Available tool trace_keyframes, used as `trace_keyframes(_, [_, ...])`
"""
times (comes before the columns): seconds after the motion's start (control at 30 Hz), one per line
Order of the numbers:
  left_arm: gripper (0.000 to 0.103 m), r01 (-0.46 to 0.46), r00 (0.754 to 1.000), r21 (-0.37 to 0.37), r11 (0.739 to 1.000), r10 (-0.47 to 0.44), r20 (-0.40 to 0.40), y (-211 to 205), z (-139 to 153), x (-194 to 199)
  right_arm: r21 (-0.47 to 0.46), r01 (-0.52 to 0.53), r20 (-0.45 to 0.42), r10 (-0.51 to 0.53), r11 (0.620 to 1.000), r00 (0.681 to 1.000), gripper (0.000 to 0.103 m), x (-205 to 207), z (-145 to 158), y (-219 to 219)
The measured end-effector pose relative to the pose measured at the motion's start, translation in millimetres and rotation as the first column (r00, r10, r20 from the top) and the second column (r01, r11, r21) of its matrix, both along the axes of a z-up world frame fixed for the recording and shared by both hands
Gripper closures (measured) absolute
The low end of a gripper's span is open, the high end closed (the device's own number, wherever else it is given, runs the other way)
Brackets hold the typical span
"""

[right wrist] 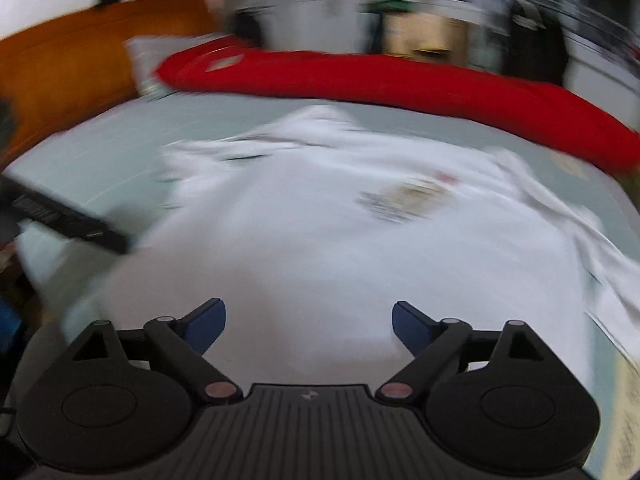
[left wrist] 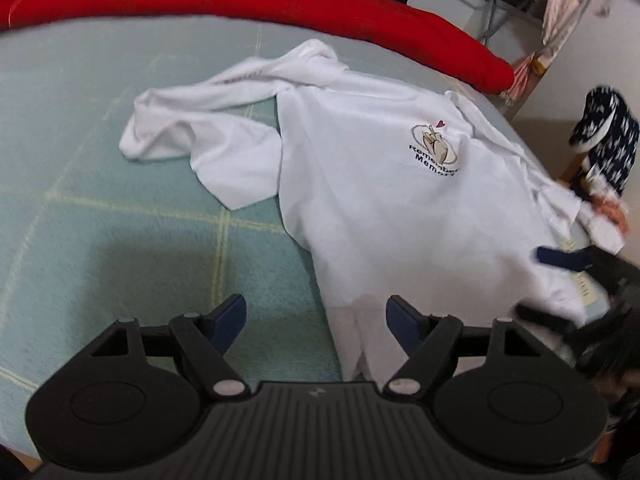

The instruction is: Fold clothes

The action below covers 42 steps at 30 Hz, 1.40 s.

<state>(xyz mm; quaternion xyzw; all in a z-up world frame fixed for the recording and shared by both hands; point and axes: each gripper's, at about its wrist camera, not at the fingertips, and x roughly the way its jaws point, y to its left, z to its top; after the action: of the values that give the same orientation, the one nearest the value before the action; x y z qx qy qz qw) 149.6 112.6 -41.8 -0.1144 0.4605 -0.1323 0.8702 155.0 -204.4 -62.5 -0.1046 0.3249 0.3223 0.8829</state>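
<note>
Both grippers, left gripper (left wrist: 316, 322) and right gripper (right wrist: 309, 326), stood with jaws wide and nothing between them, low in their frames above the white shirt (left wrist: 380, 200) spread across the pale green bed (left wrist: 100, 160), right of centre.

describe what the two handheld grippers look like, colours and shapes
Both the left gripper and right gripper are matte black plastic: ribbed centre body with a small logo, round side housings, jointed linkage arms with pale pivot pins, and dark blue fingers. No cables or sleeves show.
</note>
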Motion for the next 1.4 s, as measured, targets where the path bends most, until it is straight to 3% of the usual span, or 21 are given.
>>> trace_keyframes(0.27, [0.025, -0.023, 0.999, -0.017, 1.0, 0.023, 0.022, 16, 8, 3, -0.086, -0.25, 0.048, 0.254, 0.964, 0.966, 0.004, -25, -3, 115])
trace_keyframes(0.47, [0.023, -0.017, 1.0, -0.07, 0.997, 0.018, 0.015, 22, 3, 3, -0.252, -0.166, 0.121, 0.201, 0.953, 0.972, 0.005, -27, -26, 149])
trace_keyframes(0.73, [0.023, 0.021, 1.0, -0.124, 0.992, -0.021, 0.007, 16, -4, 6, -0.205, 0.02, 0.148, 0.011, 0.979, 0.989, 0.003, -9, -16, 98])
trace_keyframes(1.0, [0.023, 0.092, 0.996, -0.225, 0.97, -0.092, 0.013, -6, -14, 12, -0.195, 0.188, 0.076, -0.176, 0.963, 0.981, 0.003, 26, -30, 49])
trace_keyframes(1.2, [0.03, 0.111, 0.994, -0.299, 0.948, -0.099, 0.057, -22, -28, 24, -0.069, 0.215, 0.012, -0.215, 0.974, 0.977, 0.003, 16, -25, 5])
trace_keyframes(1.4, [0.035, 0.078, 0.994, -0.414, 0.907, -0.036, 0.107, -20, -41, 46, -0.059, 0.212, -0.006, -0.213, 0.975, 0.977, 0.003, 8, -30, -10])
